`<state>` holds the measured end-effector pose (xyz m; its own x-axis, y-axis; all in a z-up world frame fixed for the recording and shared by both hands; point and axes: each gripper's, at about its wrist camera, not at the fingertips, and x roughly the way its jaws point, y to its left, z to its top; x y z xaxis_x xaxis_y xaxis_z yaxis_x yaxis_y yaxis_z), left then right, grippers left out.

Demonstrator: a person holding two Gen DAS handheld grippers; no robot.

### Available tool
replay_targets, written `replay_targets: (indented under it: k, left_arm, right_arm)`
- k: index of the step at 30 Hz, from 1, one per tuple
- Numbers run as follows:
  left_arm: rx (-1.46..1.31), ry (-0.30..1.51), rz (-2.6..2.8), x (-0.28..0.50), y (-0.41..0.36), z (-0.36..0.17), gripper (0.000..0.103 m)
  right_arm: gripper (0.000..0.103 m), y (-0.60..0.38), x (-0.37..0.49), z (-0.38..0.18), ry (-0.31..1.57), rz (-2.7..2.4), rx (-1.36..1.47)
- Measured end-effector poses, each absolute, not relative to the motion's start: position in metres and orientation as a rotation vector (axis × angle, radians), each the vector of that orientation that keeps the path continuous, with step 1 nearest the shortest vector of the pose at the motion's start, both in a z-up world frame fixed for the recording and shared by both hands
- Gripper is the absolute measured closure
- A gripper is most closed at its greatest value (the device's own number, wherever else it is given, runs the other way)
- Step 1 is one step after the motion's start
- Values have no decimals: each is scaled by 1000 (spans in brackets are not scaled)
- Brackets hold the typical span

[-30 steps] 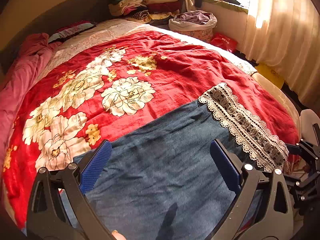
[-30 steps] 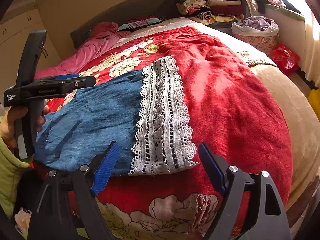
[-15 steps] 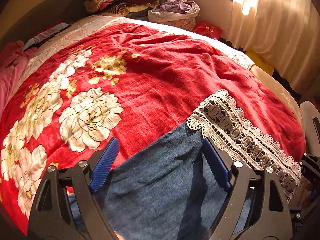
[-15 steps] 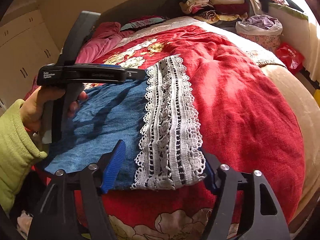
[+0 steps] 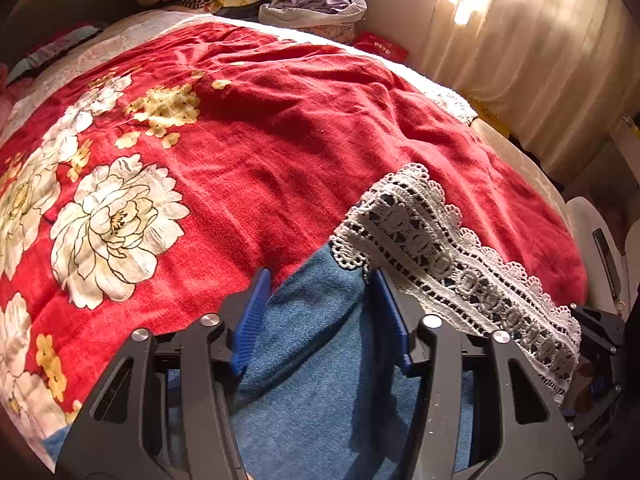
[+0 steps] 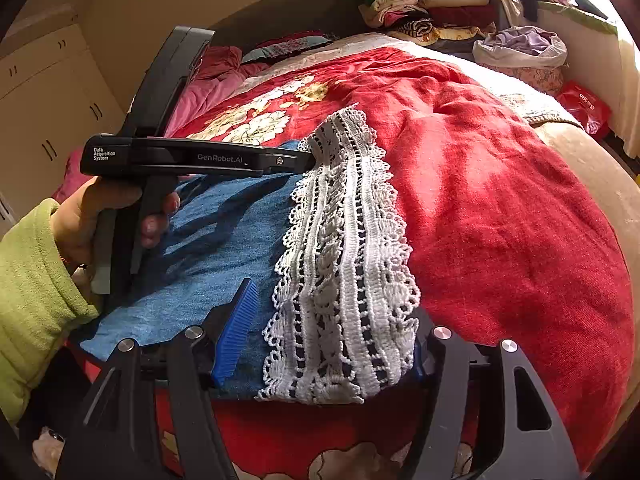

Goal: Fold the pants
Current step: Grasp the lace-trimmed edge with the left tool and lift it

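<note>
Blue denim pants (image 5: 320, 360) (image 6: 208, 248) with a white lace hem (image 5: 448, 268) (image 6: 348, 264) lie flat on a red floral blanket (image 5: 280, 136) (image 6: 500, 200). My left gripper (image 5: 320, 300) sits over the far corner of the denim beside the lace, its blue pads (image 5: 252, 316) narrowed around a ridge of cloth with a gap still between them. It also shows in the right wrist view (image 6: 304, 160). My right gripper (image 6: 320, 336) is open, straddling the near end of the lace hem; its right pad is hidden under the lace.
Folded clothes (image 6: 432, 8) are stacked at the bed's head. A cloth-filled basket (image 5: 316, 8) (image 6: 520, 52) and a red bag (image 6: 584, 106) stand by the window. Curtains (image 5: 540, 52) hang on the right. Pink bedding (image 6: 216, 76) lies left. White cabinets (image 6: 48, 100) stand far left.
My left gripper moved forward to the far corner by the lace and its jaws narrowed. My right gripper moved forward onto the near lace end.
</note>
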<state>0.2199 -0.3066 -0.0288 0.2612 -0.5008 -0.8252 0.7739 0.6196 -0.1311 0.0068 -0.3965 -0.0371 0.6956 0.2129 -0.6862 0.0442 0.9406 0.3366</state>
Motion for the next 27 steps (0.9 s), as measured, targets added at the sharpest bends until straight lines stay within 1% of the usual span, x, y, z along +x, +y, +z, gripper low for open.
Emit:
replay_targets:
  k: [1,2,4,5,7,11,13,17,21,24,25,27]
  left_arm:
    - [326,981,-877,219,-307,-29,65]
    - [327,981,-873,218,-307,-28,70]
    - [345,962,-880,212,-309,-25,80]
    - [362,950,-870,209,-310,-26,84]
    - [364,943,-845,204,-311,-25,87]
    - [231,971,-856,210,-296,-19,96]
    - [133,972,-885,214,-281,-12,98]
    - [-22,931,-915,217,-245,10,98]
    - [-79,895,-871,213,-203,29,98]
    - [-95,901,-810,212,-172,28,97]
    - [-112,915,-781,213,-160,24,94]
    - [-169,945,-706,214,-132,15,83]
  right_arm:
    - [49,-396,7,-37,803,99,341]
    - [52,-395,8,-36,803,105,344]
    - [64,-397,7,-35,798,117,355]
    - [67,-398,6,-35,797,120,363]
    - [75,-397,7,-34,794,132,366]
    - [78,-388,9,-21,770,189,355]
    - [78,-377,12,-9,750,220,320]
    - [78,-346,19,18,703,306,247]
    - [78,-306,25,35,673,396,175]
    - [78,-274,33,35,688,461,145]
    - [78,-264,36,32,700,478,138]
    - [78,-242,42,23,738,513,112]
